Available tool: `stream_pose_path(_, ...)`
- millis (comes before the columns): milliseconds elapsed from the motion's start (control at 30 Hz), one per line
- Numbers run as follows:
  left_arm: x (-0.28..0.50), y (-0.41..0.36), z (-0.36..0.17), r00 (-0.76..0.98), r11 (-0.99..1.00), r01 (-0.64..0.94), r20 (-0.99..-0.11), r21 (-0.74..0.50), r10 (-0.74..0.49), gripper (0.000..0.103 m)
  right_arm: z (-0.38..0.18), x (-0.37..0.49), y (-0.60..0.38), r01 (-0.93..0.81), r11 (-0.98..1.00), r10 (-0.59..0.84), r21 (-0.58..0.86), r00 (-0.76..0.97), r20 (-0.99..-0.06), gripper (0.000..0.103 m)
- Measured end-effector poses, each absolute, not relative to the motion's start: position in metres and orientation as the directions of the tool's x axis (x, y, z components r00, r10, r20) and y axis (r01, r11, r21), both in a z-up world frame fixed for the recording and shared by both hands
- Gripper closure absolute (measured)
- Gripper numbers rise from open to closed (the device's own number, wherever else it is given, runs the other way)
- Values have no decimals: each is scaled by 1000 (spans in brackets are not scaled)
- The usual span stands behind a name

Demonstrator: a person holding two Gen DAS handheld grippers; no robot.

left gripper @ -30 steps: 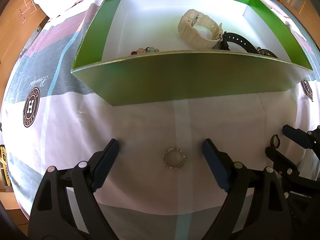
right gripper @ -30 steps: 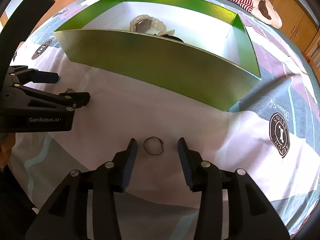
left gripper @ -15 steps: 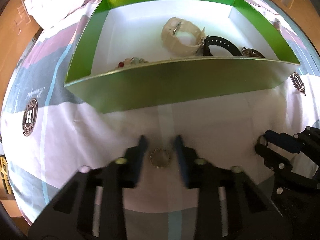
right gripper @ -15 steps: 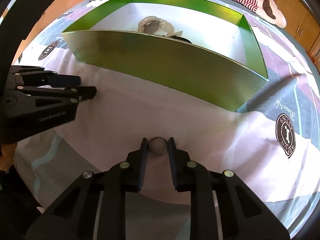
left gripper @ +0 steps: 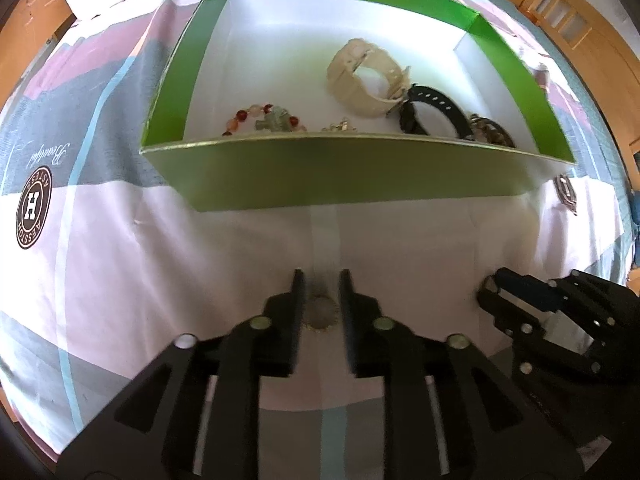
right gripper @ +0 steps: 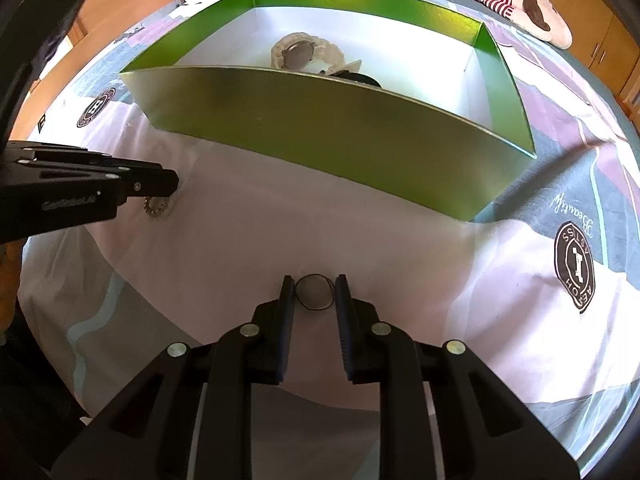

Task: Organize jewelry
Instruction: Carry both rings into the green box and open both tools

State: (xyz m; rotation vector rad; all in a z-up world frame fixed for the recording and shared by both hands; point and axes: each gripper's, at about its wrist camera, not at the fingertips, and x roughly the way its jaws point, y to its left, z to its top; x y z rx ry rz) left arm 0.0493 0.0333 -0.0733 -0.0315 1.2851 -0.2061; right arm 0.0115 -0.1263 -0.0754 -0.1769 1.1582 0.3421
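A green box [left gripper: 352, 176] with a white inside stands on the bedsheet; it also shows in the right wrist view [right gripper: 320, 128]. Inside lie a cream watch [left gripper: 364, 76], a black watch [left gripper: 436, 112], a bead bracelet [left gripper: 264, 118] and small pieces. My left gripper [left gripper: 321, 290] is shut on a beaded silver ring [left gripper: 321, 315], also seen from the right wrist view [right gripper: 157, 205]. My right gripper [right gripper: 314, 290] is shut on a thin dark ring [right gripper: 315, 294], and shows at the lower right of the left wrist view [left gripper: 494, 290].
The bedsheet [left gripper: 120, 264] is white with grey, pink and blue stripes and round brown logos [left gripper: 34, 208]. A striped plush toy [right gripper: 532, 8] lies beyond the box. Wooden furniture [left gripper: 580, 36] stands at the far right.
Both grippers closed from open onto their rings, then rose slightly with them. The box now looks lower in view, showing more of its contents.
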Motion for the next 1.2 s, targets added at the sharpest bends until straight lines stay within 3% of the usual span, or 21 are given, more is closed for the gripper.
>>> stream_pose_path(67, 45, 32, -70, 274, 979, 151, -946, -133, -171, 67, -76, 12, -125, -358, 933, 170, 33, 357, -919, 82)
stream_pose_path(267, 41, 19, -83, 222, 980, 179, -967, -86, -125, 67, -76, 14, -125, -359, 933, 167, 31, 356, -919, 82)
stream_pose_path(333, 42, 13, -83, 225, 980, 183, -968, -72, -113, 69, -76, 14, -125, -361, 932, 165, 26, 358, -919, 82)
stream_pose_path(400, 42, 14, -83, 221, 982, 174, -969, -69, -107, 82, -76, 14, -125, -363, 932, 162, 22, 361, -919, 82)
stream_pose_path(600, 39, 25, -76, 223, 982, 158, -965, -101, -135, 82, -72, 12, -121, -358, 934, 170, 25, 380, -909, 82)
stream_pose_path(867, 40, 25, -27, 407, 988, 139, -906, -64, -116, 82, -33, 21, -122, -330, 942, 218, 62, 459, -861, 82)
stream_pose_path(1200, 45, 22, 15, 574, 991, 136, -814, -18, -93, 82, 20, 33, -149, -254, 956, 278, 145, 631, -725, 82)
